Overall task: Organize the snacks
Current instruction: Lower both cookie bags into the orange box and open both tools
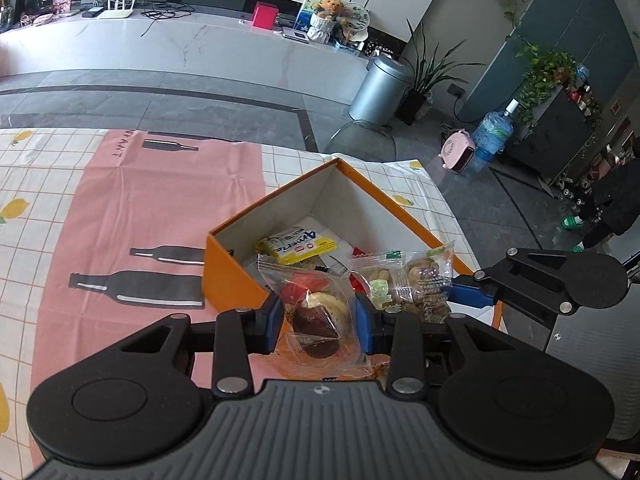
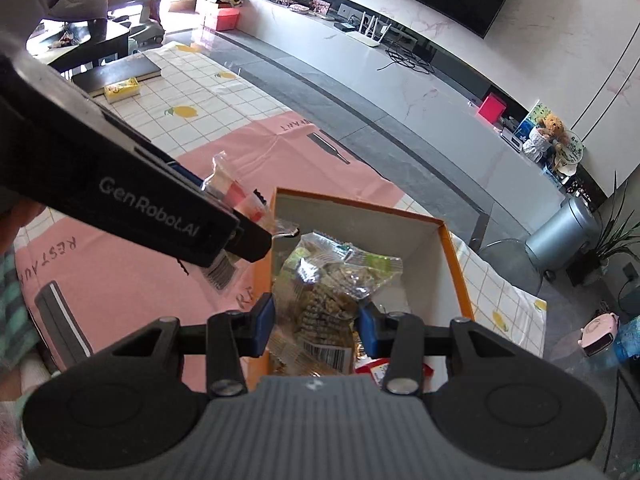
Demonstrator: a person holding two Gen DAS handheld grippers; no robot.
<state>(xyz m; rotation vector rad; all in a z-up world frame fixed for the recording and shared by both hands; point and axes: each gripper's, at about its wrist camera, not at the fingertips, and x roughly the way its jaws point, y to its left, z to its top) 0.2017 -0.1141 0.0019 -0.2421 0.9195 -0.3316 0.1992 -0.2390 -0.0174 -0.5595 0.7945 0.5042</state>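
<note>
Left wrist view: the left tongs (image 1: pixel 320 322) grip a clear plastic packet of dark and pale pastry (image 1: pixel 320 316) above the near edge of the open orange cardboard box (image 1: pixel 228 268) on the worktop (image 1: pixel 120 200). Inside lie one yellow wafer packet (image 1: pixel 296 245) and a few others I cannot count. The right tongs (image 1: pixel 436 300) hold a clear packet of nut biscuits (image 1: pixel 408 284) over the box.

Right wrist view: the right tongs (image 2: pixel 316 326) clamp that one biscuit packet (image 2: pixel 328 288) over the box (image 2: pixel 452 264). One small yellow box (image 2: pixel 121 89) sits far off by a dark notebook (image 2: pixel 120 72).

Judging by this, two packets await dropping in.
</note>
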